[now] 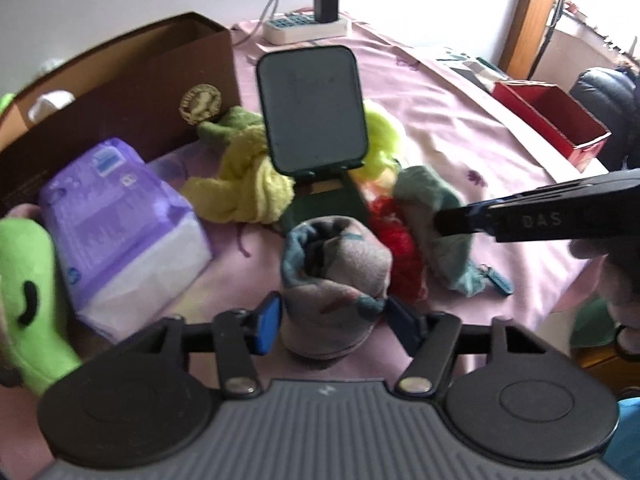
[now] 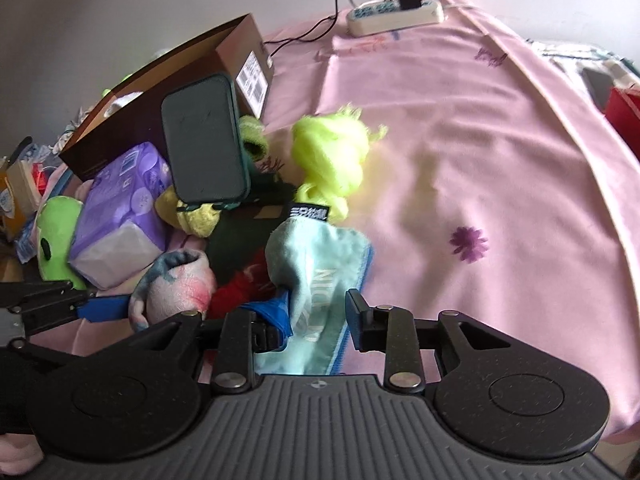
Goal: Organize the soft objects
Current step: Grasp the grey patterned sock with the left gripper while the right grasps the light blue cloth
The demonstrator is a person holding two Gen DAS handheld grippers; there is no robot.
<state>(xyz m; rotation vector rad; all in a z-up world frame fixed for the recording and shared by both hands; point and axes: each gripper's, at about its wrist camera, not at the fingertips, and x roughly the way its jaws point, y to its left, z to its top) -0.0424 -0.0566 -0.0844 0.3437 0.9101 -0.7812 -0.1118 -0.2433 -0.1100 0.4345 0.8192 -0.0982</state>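
On the pink flowered tablecloth (image 2: 480,128), itemised left to right with the dark green phone stand (image 1: 312,108) as the landmark.

Far left of the stand: green plush toy (image 1: 28,280), lying at the table's near edge.
Left of the stand: purple pack of tissues (image 1: 120,224), touching the plush; behind it an open brown cardboard box (image 1: 132,80).
Just left of the stand's base: knotted yellow towel (image 1: 244,188), with a darker green cloth (image 1: 232,124) behind it.
In front of the stand: rolled grey-pink sock with teal patches (image 1: 336,276), standing between the blue pads of the left gripper (image 1: 332,316); jaws spread, the left pad apart from the sock, contact on the right pad unclear.
Just right of the stand: neon yellow fluffy cloth (image 2: 332,156); red knitted item (image 1: 396,236) in front of it.
Right of the stand: light blue towel (image 2: 320,264) with woven lettering, lying between the fingers of the right gripper (image 2: 320,312); the left pad touches the cloth, the right pad stands clear of it.
Far right: red open box (image 1: 560,120).
Behind the stand: white power strip (image 1: 304,26) with a black charger plugged in.
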